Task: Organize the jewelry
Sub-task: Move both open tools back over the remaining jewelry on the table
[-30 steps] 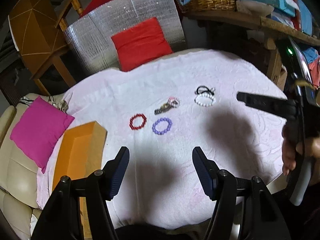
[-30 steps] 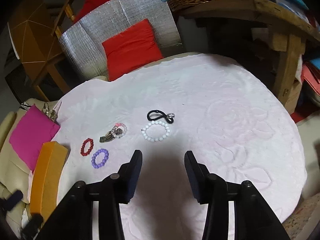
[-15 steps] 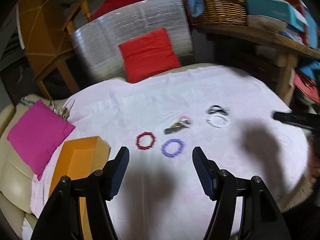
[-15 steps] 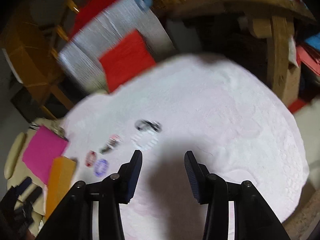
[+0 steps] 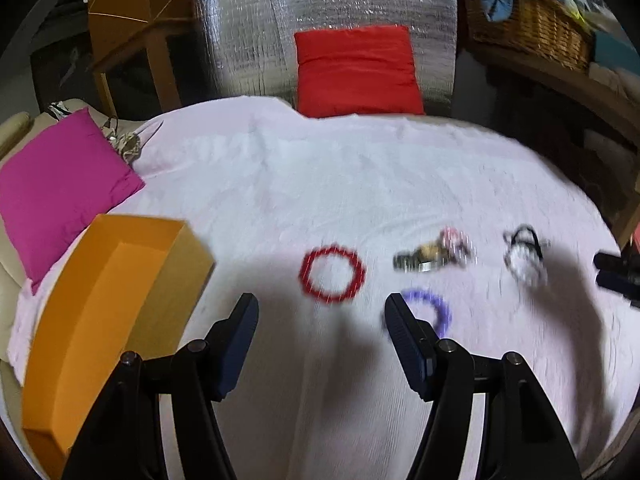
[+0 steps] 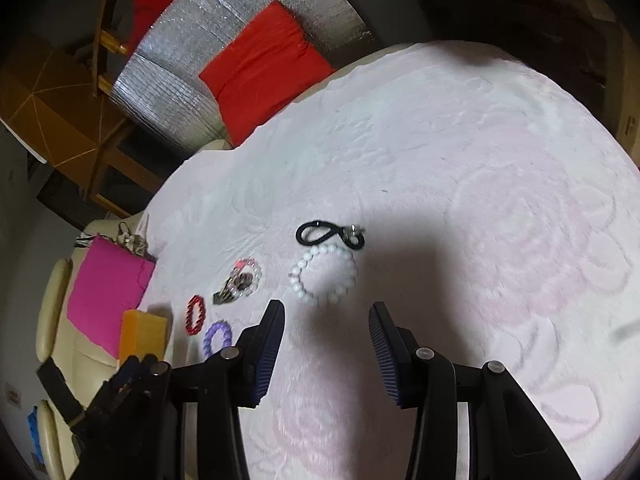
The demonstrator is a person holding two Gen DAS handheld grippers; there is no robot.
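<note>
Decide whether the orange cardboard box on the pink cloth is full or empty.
Empty, as far as shown: the orange cardboard box is open-topped, with only bare orange inside; its nearest end is hidden.

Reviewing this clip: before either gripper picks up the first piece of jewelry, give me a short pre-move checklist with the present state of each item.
1. Left gripper jaws apart and empty: ok.
2. Right gripper jaws apart and empty: ok.
3. Orange box open, nothing seen inside: ok.
4. Red bracelet lies apart from the purple bracelet: ok.
5. White bead bracelet clear of the black cord: cannot tell, they sit very close.
6. Left view sharp enough to aim: not ok, blurred.
</note>
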